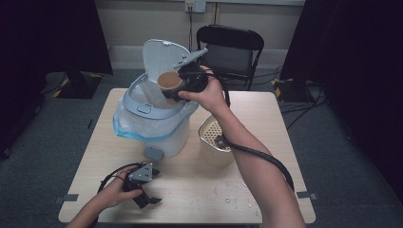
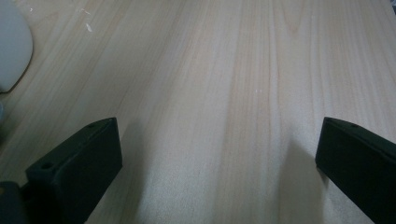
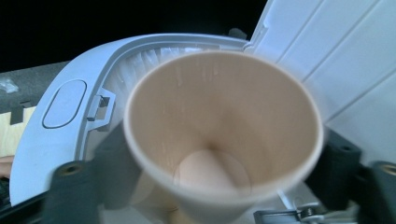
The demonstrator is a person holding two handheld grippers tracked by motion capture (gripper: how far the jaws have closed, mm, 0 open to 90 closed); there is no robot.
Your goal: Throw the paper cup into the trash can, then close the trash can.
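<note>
The right gripper (image 1: 183, 88) is closed on a paper cup (image 1: 169, 81), its two black jaws pressing the tapered brown wall from either side, and holds it tilted on its side over the open mouth of a pale blue-grey bin (image 1: 142, 102) near the far left corner of the table (image 1: 199, 190). The tilt, with the rim turned toward the bin's raised lid (image 1: 161, 57), suggests the cup is about to be dropped or emptied; in the right gripper view the cup (image 3: 224, 135) looks smooth, matt and empty inside, with a round flat base. A thin, crinkled translucent liner (image 1: 126, 124) is folded over the bin's rim, likely to keep the waste off the hard plastic shell. Just right of the bin stands a cream, round-edged basket (image 1: 215, 145) with a perforated floor. The left gripper (image 1: 142, 190) rests low by the near left edge of the table, apparently out of the way; the left gripper view shows its jaws spread wide apart over bare pale wood grain, holding nothing.
</note>
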